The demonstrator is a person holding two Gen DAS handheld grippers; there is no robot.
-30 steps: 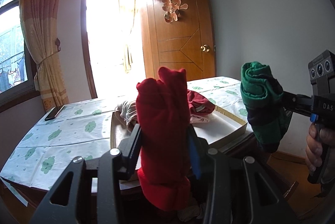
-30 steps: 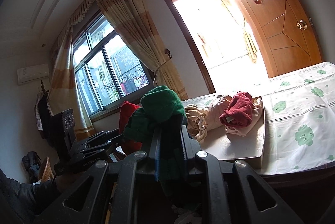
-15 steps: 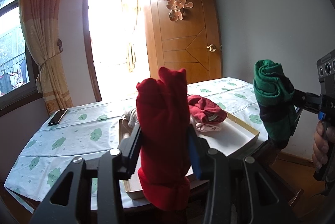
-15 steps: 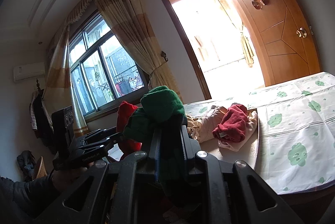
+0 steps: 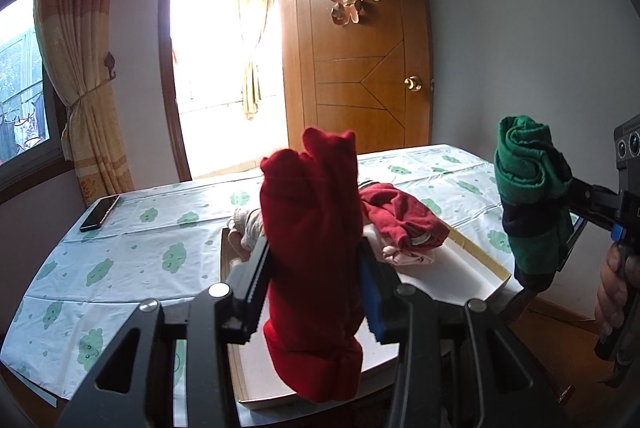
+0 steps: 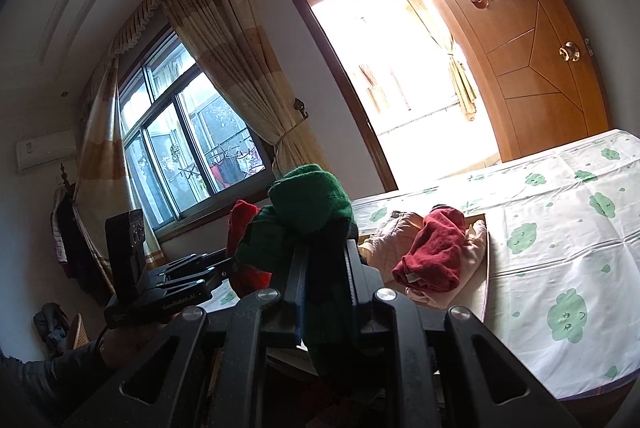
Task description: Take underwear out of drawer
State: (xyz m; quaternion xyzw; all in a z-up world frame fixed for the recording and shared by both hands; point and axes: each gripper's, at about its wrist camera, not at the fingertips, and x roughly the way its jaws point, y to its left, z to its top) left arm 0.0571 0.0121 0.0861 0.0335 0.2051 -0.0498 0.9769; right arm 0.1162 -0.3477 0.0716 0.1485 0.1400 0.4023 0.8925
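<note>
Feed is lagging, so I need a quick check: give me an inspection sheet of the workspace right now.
Surface: table with cloud-print cloth.
Job's things: white drawer on the table, holding a dark red garment and pale folded garments.
Clutter: phone at the far left edge.
Grippers: left tool clamps a red roll; right tool clamps a green roll.
Cables: nothing seen.
Surroundings: open wooden door, curtain, window.

Left gripper point(image 5: 314, 264) is clamping red underwear roll point(image 5: 312, 248) upright over drawer point(image 5: 472, 260) w/ more clothes at its far edge; right gripper point(image 5: 560, 204) is pinching green roll point(image 5: 528, 188) beyond table's point(image 5: 120, 260) right edge.
</note>
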